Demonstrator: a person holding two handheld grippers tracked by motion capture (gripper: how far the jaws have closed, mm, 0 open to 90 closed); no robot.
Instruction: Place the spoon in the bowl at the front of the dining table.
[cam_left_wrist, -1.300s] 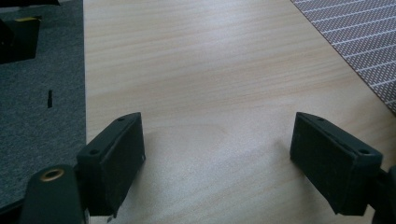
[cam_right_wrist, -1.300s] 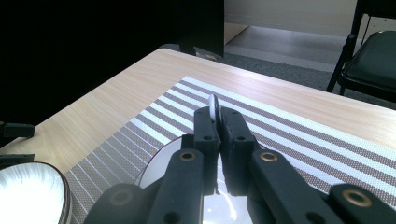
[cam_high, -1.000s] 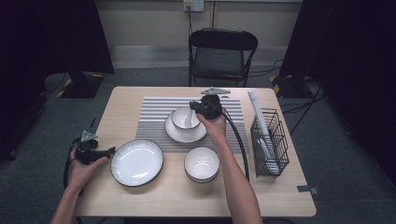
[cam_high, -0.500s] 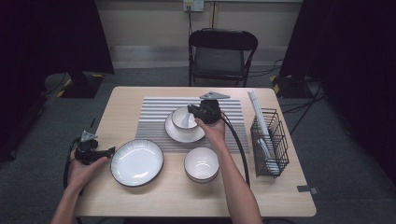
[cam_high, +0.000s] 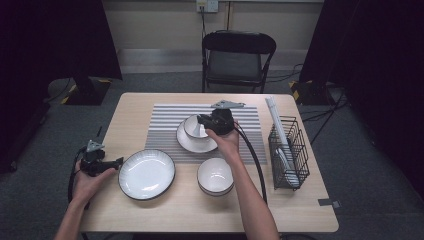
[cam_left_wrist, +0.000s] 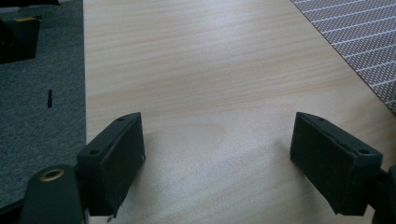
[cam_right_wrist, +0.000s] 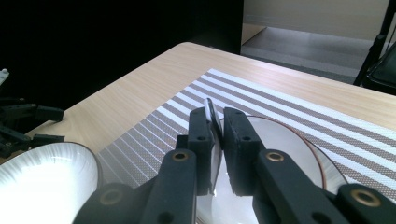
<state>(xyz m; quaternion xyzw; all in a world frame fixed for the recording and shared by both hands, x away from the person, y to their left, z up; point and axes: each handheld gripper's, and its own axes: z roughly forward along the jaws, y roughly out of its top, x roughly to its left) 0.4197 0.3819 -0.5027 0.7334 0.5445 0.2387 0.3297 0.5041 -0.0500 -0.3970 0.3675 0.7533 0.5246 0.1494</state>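
High view: the person's right gripper (cam_high: 202, 121) reaches over the striped mat (cam_high: 165, 120) in the middle of the bench (cam_high: 125, 115), and its fingers sit at the near rim of the small bowl (cam_high: 192, 126). That bowl stands inside the shallow plate (cam_high: 192, 145), which lies on the mat. In the right gripper view, the bowl's thin rim (cam_right_wrist: 212, 112) runs up between the two black fingers (cam_right_wrist: 201, 126), one inside the bowl and one outside.

The change is in that grip. The right fingers have just been opening a little, with the rim between them. They look close enough to be pinching it lightly, not yet clear of it. To my eye this is the start of a release: the bowl is down and bearing on the plate, so the stacking step looks all but done. What is left is to open wider and draw the hand away without dragging the bowl along.

The left gripper (cam_high: 119, 161) waits at the near left edge of the bench, just beside the large plate (cam_high: 146, 174). Its fingers are spread wide over bare wood and hold nothing. A second bowl (cam_high: 215, 176) sits near the front, and a wire rack (cam_high: 290, 150) stands to the right.
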